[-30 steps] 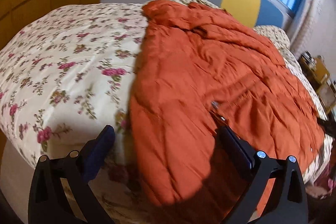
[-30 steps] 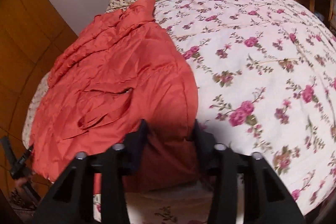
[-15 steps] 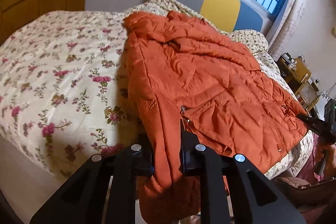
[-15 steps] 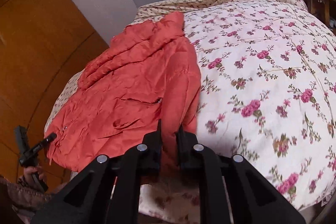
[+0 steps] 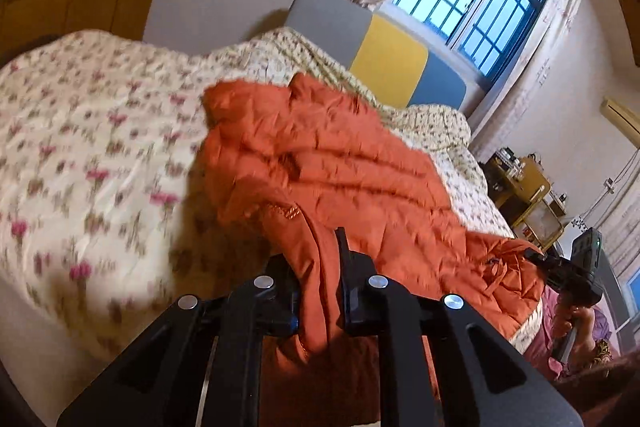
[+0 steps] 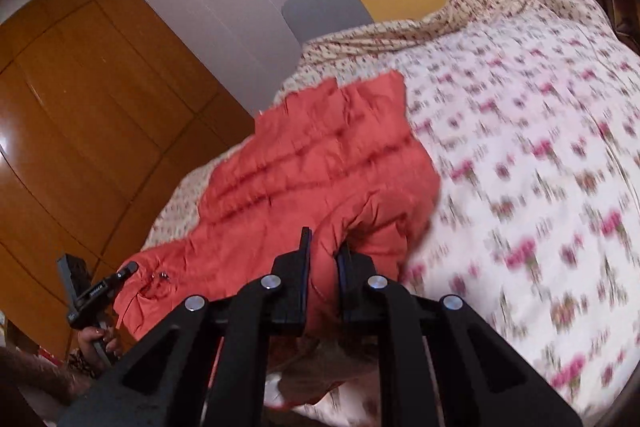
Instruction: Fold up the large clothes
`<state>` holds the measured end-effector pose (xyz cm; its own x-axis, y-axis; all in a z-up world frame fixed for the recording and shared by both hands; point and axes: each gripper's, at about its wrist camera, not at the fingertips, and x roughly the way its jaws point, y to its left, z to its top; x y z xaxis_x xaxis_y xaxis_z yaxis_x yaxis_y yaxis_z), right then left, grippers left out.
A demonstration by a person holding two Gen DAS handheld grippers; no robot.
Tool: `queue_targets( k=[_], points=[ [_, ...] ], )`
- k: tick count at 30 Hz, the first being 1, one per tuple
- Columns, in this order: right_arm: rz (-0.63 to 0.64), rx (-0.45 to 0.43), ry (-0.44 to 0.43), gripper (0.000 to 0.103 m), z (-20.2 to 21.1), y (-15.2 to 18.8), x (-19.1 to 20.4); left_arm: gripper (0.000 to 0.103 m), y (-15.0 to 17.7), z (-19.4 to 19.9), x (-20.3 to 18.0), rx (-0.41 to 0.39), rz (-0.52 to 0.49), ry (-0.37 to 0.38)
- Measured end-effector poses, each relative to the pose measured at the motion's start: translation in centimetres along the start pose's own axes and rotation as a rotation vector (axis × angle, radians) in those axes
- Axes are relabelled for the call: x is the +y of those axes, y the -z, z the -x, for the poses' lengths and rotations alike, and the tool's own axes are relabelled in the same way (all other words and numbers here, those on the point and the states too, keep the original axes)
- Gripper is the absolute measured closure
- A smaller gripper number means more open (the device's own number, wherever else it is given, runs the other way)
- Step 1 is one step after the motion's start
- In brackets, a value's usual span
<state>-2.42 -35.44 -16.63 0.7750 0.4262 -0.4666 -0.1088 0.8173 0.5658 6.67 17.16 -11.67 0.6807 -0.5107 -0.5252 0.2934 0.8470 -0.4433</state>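
Now both tools have snapped closed. The left tool (image 5: 320, 283) and the right tool (image 6: 323, 279) each pinch the near edge of the orange jacket (image 5: 340, 163), which was lying flat on the bed (image 5: 80, 147) before. That edge is now lifted, ready to fold over. Beside the jacket, the flowery bed has lots of open room.

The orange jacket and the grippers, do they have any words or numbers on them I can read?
None can be read.
Orange jacket: no label or print shows.
Left gripper, seen in the right wrist view: a small pale mark on its black body, too small and blurred to read.
Right gripper: no text shows.
Floral quilt: only flowers.
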Motion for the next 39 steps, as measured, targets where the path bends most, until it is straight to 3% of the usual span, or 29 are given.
queue_targets(
  k=[11,20,29,33,36,39],
  points=[
    [-0.069,-0.037,-0.025,0.092,-4.6,-8.0,-1.4,0.089,-6.9,-3.7,2.0,-0.048,0.036,0.017],
    [-0.171,-0.019,0.0,0.089,-11.8,-12.9,-4.3,0.089,-11.3,-9.2,4.4,-0.036,0.113,0.003],
    [-0.263,0.018,0.038,0.081,-18.0,-14.6,-7.8,0.089,-13.6,-16.2,7.2,0.056,0.177,-0.042],
    [-0.299,0.014,0.03,0.079,-19.4,-14.4,-8.7,0.089,-13.7,-17.7,8.3,0.064,0.238,-0.032],
    [-0.314,0.007,0.026,0.077,-20.1,-14.4,-9.1,0.089,-13.6,-18.4,8.3,0.066,0.23,-0.04],
    [-0.336,-0.004,0.009,0.067,-20.8,-14.8,-9.3,0.089,-13.8,-19.0,8.5,0.077,0.235,-0.041]
  ],
)
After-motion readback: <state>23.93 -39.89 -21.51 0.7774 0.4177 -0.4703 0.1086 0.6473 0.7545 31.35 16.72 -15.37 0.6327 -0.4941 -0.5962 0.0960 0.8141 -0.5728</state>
